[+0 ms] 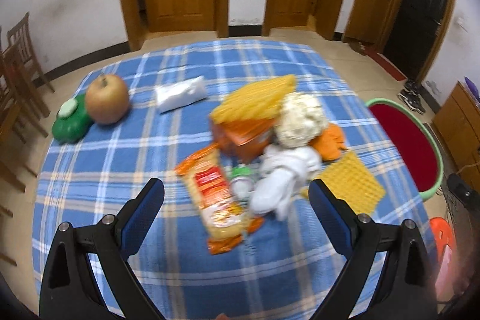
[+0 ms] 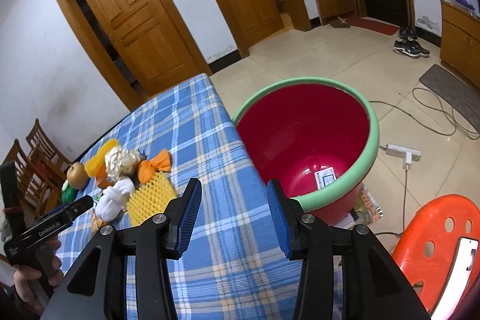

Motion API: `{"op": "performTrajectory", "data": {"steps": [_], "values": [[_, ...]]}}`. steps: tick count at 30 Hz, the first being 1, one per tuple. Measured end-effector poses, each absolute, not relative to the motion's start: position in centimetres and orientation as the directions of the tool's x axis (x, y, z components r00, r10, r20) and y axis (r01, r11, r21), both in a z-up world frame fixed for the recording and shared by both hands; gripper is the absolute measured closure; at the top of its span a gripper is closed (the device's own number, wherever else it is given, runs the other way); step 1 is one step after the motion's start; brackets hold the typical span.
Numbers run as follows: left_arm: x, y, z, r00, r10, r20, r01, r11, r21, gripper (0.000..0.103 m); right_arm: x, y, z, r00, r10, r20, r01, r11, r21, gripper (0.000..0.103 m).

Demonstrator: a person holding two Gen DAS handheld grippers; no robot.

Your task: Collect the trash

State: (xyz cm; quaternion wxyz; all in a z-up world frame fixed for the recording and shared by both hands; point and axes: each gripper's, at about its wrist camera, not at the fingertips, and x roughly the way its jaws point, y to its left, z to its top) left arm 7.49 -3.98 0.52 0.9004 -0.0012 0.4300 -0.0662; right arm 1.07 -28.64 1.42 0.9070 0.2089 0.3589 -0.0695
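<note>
While the left tool (image 1: 237,185) tilts down, spread over the trash pile (image 1: 270,146), the right tool (image 2: 234,194) gapes empty.

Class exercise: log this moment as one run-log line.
left gripper: open, over snack wrapper | right gripper: open, empty, near bin | bin: one card

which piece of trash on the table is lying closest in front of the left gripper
The orange noodle packet, lying flat between the left gripper's fingertips; the other scraps sit farther back.
</note>
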Motion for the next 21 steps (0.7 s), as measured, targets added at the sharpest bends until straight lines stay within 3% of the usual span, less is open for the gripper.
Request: {"op": "performTrajectory", "data": {"steps": [21], "values": [[9.9,0.9,-3.2,0.583,-0.049,-0.811,-0.070,0.992,-0.110,0.009,4.0,-24.9,-0.6,0.680,0.080,-0.729,0.206,0.933,0.294,0.056]]}}
